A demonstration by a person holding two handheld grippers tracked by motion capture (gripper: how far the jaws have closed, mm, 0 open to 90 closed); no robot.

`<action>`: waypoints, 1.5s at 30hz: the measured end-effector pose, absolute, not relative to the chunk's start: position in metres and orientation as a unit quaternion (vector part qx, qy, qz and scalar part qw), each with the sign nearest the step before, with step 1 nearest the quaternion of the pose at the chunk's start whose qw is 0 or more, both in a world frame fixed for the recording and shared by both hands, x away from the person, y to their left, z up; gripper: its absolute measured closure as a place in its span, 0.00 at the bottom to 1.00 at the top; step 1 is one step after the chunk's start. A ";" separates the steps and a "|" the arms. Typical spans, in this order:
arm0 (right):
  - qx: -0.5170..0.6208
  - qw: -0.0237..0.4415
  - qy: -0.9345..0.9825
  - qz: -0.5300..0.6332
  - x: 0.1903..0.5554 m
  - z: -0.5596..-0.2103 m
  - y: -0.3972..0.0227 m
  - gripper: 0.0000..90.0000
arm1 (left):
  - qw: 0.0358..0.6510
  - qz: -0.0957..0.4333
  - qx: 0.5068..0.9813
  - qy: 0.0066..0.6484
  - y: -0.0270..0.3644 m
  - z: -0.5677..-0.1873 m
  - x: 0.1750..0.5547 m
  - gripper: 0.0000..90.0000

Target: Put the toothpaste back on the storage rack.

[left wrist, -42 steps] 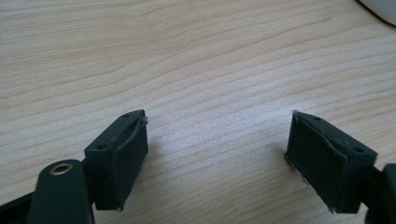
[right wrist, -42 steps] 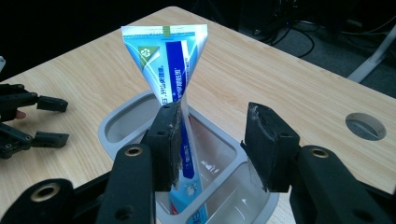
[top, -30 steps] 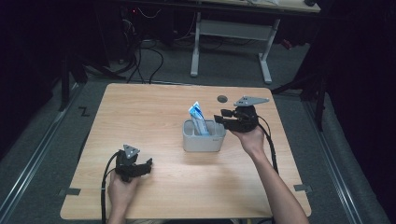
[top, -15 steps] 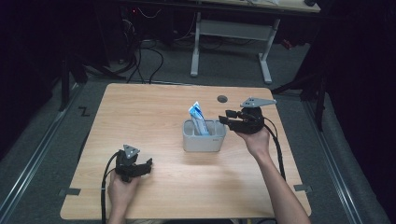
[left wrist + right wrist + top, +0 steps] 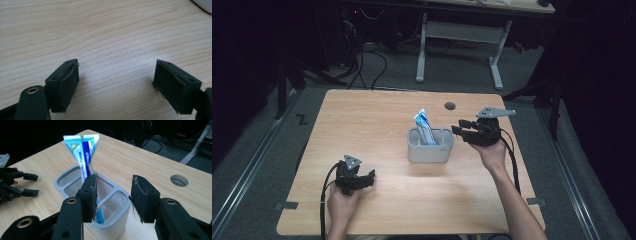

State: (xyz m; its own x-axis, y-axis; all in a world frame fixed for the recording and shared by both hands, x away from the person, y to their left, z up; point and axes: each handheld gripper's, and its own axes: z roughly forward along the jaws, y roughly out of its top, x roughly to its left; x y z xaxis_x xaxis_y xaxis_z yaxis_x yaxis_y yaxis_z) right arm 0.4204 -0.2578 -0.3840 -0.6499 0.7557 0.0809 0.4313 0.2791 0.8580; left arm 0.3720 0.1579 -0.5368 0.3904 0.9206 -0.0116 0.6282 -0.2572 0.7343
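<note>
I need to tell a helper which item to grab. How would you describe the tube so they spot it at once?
Near the middle of the wooden table stands a grey holder. The tube stands upright in it, blue and white, its flat crimped end sticking up above the rim.

Blue-white tube (image 5: 83,157), grey holder (image 5: 110,225)

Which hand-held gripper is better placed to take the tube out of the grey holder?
Probably the right hand-held gripper: its open jaws sit right beside the grey holder, facing the toothpaste tube. The left hand-held gripper rests far off, near the table's front.
</note>
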 end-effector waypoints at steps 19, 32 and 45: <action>0.393 0.177 0.771 0.470 0.408 -0.390 -0.276 0.63 | 0.337 0.217 0.762 0.508 0.158 -0.537 0.372 0.23; 0.405 0.177 0.768 0.463 0.404 -0.397 -0.289 0.62 | 0.337 0.217 0.762 0.508 0.158 -0.537 0.372 0.23; 0.409 0.181 0.766 0.462 0.399 -0.404 -0.294 0.62 | 0.337 0.217 0.762 0.508 0.158 -0.537 0.372 0.23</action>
